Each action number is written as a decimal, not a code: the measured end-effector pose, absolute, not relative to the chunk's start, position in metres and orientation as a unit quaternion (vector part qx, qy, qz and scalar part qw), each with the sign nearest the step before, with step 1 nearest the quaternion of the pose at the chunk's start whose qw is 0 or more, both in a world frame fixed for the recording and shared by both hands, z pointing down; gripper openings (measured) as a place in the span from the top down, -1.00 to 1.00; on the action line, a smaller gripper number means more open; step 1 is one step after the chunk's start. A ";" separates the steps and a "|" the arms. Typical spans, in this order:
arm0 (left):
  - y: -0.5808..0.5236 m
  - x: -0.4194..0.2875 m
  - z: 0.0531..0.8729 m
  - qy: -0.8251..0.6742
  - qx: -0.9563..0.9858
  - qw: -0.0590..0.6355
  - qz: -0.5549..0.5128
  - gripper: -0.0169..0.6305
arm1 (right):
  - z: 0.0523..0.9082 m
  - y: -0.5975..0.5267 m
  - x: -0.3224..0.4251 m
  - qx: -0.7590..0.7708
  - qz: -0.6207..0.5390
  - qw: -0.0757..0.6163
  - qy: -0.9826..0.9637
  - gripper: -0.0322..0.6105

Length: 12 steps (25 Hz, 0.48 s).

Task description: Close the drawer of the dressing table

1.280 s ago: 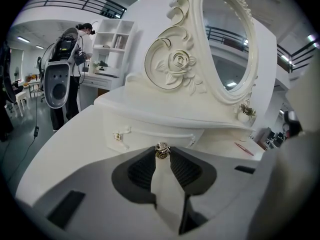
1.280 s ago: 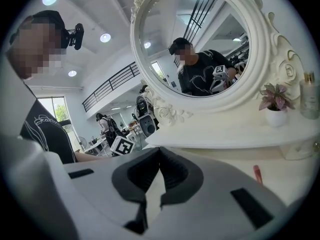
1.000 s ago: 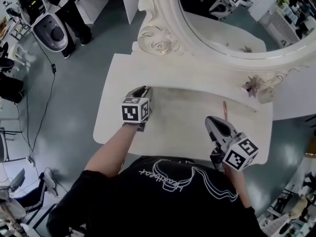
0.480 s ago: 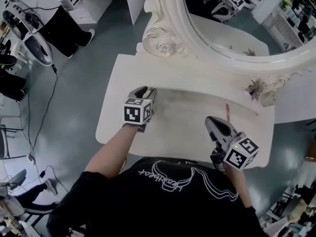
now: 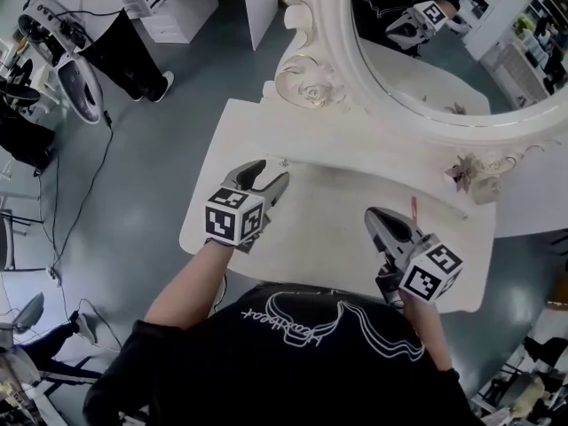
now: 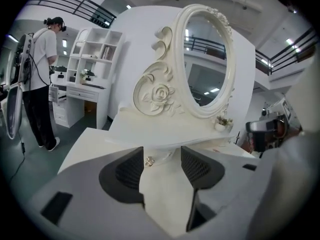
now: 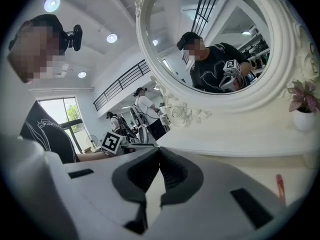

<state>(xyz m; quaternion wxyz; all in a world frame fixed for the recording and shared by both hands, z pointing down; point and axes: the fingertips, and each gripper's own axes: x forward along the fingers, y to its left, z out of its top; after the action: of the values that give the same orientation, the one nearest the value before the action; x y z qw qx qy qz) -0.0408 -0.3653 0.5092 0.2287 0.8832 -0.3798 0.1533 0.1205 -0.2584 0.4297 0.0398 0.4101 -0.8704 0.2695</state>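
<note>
**A:** Any containers about?

**B:** Just one. A small white pot [image 5: 484, 187] stands at the back right of the dressing table [image 5: 328, 229], right under the mirror frame [image 5: 342, 56]. A pinkish plant [image 5: 462, 169] stands in it.

**A:** And the drawer?

**B:** I cannot make it out in any view. The head view looks down on the table top, and the person's black shirt covers the middle of the front edge, so I cannot tell whether the drawer is in or out.

**A:** How does the table lie, then?

**B:** Its long side runs left to right across the head view, dipping a little to the right. The mirror is along the back and the front edge faces the person.

**A:** The grippers?

**B:** The left gripper [image 5: 271, 171] is over the left part of the top and faces the mirror. Its jaws have just been opening and now stand wide, with only bare table top between them. A small metal piece [image 5: 282, 161] lies on the top just beyond its tips.

The right gripper [image 5: 373, 213] is over the right front part of the top. Its jaws meet at the tips with nothing between them. A thin pink stick [image 5: 414, 208] lies near it, its length running towards the mirror.
</note>
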 end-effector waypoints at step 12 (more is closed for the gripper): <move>-0.301 -0.023 0.374 -0.281 0.937 0.204 0.044 0.89 | 0.384 -0.261 0.090 0.364 0.206 0.027 -0.908 0.89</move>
<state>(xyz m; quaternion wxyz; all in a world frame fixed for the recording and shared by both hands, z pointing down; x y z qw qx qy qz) -0.0232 -0.3009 0.3740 0.2037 0.9367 -0.2814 0.0437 0.0903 -0.2607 0.3835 0.0268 0.3639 -0.9080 0.2059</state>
